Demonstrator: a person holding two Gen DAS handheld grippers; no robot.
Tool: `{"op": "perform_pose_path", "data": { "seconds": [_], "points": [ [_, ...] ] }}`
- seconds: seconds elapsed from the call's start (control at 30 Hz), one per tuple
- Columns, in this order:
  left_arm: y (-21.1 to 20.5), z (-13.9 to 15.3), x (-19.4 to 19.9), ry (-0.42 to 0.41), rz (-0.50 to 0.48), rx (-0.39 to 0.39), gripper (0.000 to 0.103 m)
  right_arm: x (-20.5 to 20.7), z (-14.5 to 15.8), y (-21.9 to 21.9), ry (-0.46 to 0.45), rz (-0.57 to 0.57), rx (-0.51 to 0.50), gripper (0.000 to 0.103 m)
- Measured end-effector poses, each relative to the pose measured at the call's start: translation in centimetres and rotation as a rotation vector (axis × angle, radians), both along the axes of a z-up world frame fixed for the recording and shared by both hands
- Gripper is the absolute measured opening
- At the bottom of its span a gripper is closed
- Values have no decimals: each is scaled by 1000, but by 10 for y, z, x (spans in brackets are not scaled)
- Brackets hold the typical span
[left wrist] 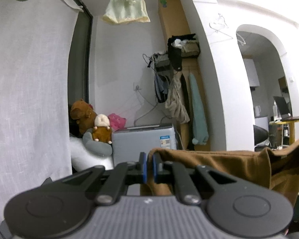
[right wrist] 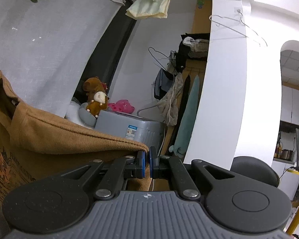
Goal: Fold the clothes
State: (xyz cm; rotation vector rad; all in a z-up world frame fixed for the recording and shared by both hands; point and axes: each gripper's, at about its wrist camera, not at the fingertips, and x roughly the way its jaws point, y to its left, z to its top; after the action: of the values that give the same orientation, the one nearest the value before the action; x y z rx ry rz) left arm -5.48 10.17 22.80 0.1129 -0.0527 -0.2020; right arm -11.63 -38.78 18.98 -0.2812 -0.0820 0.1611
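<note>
left gripper: jaws pinching a corner of the brown garment. right gripper: jaws pinching the other corner. garment hangs stretched between the two, printed side showing in the right view. behind it: grey washing machine, plush toys, hung clothes, white curtain.

The print on the brown garment and the washing machine's label are illegible.
</note>
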Motion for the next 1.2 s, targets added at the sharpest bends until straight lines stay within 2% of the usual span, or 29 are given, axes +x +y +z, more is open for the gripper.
{"op": "perform_pose_path", "data": {
  "seconds": [0.37, 0.57, 0.7, 0.83, 0.97, 1.2],
  "points": [
    [-8, 13, -36, -64, -45, 2, 7, -48, 16, 9, -51, 12, -16, 4],
    [-3, 3, -29, -42, -37, -15, 7, -54, 15, 12, -43, 7, -20, 4],
    [5, -16, -12, 16, -25, -28, 7, -37, -8, 10, 39, -11, 1, 4],
    [13, -45, 26, 109, -20, -35, 7, -15, -32, 17, 111, -14, -10, 4],
    [17, -85, 77, 216, -15, -59, 7, 35, -70, 27, 242, -12, -48, 4],
    [20, -143, 135, 319, -19, -92, 7, 95, -127, 37, 364, -37, -67, 4]
  ]
}}
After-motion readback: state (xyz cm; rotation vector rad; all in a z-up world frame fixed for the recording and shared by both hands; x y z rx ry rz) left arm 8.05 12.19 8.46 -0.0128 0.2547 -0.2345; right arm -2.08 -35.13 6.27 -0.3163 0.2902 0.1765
